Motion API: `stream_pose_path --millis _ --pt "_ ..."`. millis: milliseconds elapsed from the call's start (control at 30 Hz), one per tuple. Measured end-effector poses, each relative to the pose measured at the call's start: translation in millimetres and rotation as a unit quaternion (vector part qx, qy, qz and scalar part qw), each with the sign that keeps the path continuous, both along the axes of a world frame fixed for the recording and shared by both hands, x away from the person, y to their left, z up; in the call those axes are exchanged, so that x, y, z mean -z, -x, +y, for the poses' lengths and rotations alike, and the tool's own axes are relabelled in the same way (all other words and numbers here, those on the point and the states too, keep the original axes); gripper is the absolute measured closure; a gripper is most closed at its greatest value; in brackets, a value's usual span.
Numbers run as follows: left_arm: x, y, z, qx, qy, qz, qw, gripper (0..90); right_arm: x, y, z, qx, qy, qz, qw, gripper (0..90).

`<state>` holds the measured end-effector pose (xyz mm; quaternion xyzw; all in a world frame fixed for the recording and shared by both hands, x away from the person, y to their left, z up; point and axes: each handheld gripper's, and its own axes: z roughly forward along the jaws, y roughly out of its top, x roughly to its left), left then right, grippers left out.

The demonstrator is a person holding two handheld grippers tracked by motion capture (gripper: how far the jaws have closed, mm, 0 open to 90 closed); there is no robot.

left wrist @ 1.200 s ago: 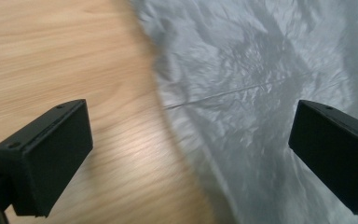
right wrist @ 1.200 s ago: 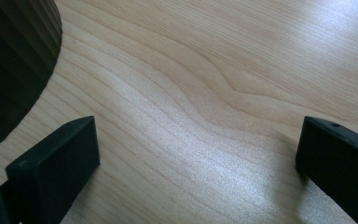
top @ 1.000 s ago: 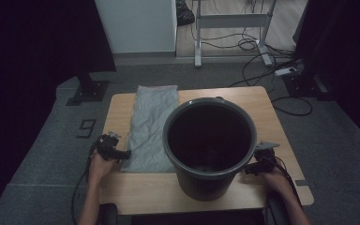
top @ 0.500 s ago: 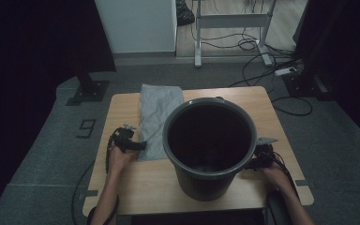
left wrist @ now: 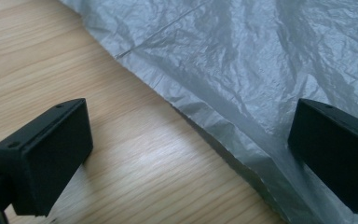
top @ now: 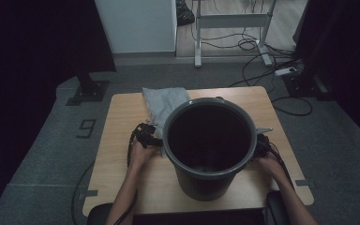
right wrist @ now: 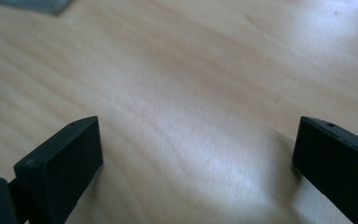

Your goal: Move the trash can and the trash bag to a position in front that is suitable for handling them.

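A tall dark grey bucket stands on the wooden table, near the front middle. A crinkled grey plastic bag lies flat behind and to the left of it. My left gripper is open, low over the bag's near edge, with one jaw over bare wood and the other over the plastic. My right gripper is open just right of the bucket, over bare wood, with nothing between its jaws. The bucket's rim hides part of both grippers in the high view.
Beyond the table are a white cabinet, a metal desk frame and loose cables on grey carpet. A dark stand foot sits left of the table. Bare wood shows on the table's left side and front corners.
My left gripper has moved right and forward from the table's left edge to the bag's edge beside the bucket. The bag has shifted right and bunched narrower. The right gripper has barely moved.
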<state>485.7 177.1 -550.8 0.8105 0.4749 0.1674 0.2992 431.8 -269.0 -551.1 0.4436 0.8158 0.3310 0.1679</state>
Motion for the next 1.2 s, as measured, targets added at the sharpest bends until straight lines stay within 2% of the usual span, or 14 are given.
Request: stream_pose_path --millis 133,400,567,800,967,1033,1100,1133,1167,1200 --pt "0.1 -2.0 -9.6 0.009 0.001 0.001 1.0 0.0 -2.8 -7.2 1.7 -0.001 -0.001 -0.002 1.0 1.9" --pt "-0.6 -9.3 -44.4 0.04 -0.002 0.004 0.9992 0.0 -9.7 -24.2 6.9 -0.008 -0.001 -0.018 0.9998 3.2" --pt "0.1 -11.3 -56.5 0.05 0.0 0.001 0.9988 0.0 -11.0 -38.3 10.4 -0.009 0.003 -0.018 0.9998 3.5" --pt "0.4 -12.8 -63.2 0.056 0.0 -0.001 0.9984 0.0 -18.2 -56.2 21.6 -0.013 -0.01 -0.032 0.9994 4.3" --pt "0.7 -12.6 -63.1 0.057 0.001 -0.002 0.9984 0.0 -14.2 -79.0 44.9 -0.011 -0.012 -0.037 0.9992 4.9" --pt "0.7 -12.8 -62.9 0.058 0.002 -0.003 0.9983 0.0 -10.5 -84.8 53.7 -0.011 -0.002 -0.037 0.9992 5.8" --pt "-0.3 -13.2 -62.8 0.058 -0.002 0.002 0.9983 0.0 -4.3 -87.5 61.4 -0.009 0.033 -0.035 0.9988 7.8" --pt "-0.3 -13.2 -62.8 0.058 -0.002 0.002 0.9983 0.0 -4.3 -87.5 61.4 -0.009 0.033 -0.035 0.9988 7.8" --pt "-1.5 -13.5 -62.7 0.055 -0.007 0.005 0.9984 0.0 0.4 -87.8 61.9 -0.003 0.029 -0.029 0.9991 3.9" --pt "-2.7 -13.1 -62.2 0.051 -0.015 0.0 0.9986 0.0 0.4 -87.8 61.9 -0.003 0.029 -0.029 0.9991 3.9"
